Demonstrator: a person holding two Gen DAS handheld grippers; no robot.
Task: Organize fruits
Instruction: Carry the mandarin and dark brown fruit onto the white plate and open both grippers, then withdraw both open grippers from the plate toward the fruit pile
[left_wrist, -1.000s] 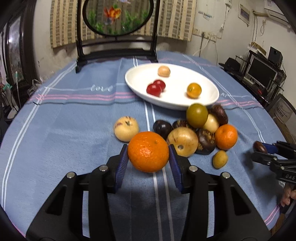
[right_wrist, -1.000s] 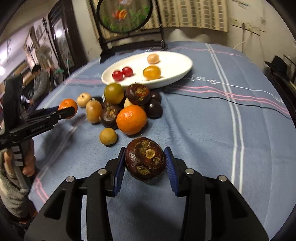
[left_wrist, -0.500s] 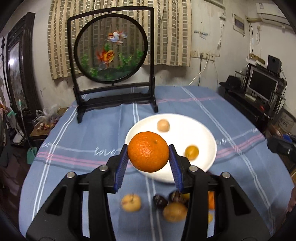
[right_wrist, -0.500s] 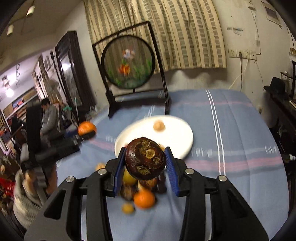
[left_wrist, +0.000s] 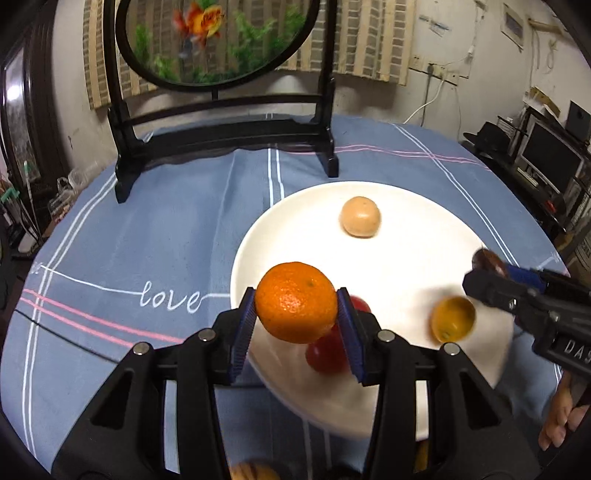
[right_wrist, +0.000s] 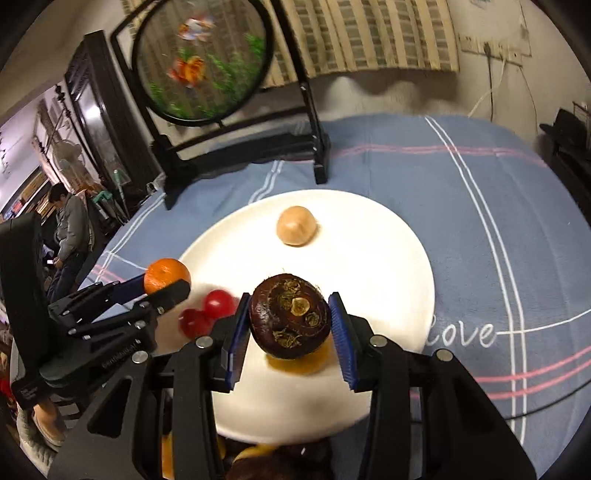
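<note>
Left wrist: left gripper (left_wrist: 296, 324) clamps orange (left_wrist: 296, 301) over plate (left_wrist: 399, 206) rim at 8 o'clock; right wrist: right gripper (right_wrist: 289, 330) clamps dark fruit (right_wrist: 290, 316) above plate (right_wrist: 388, 251) at 6 o'clock — transport step, next likely lower and release both clear of red fruits (right_wrist: 218, 303).

At upper centre we see a beige striped curtain (left_wrist: 369, 40) on a stained white wall (left_wrist: 461, 74); a dark wooden cabinet (right_wrist: 99, 122) stands upper left.
</note>
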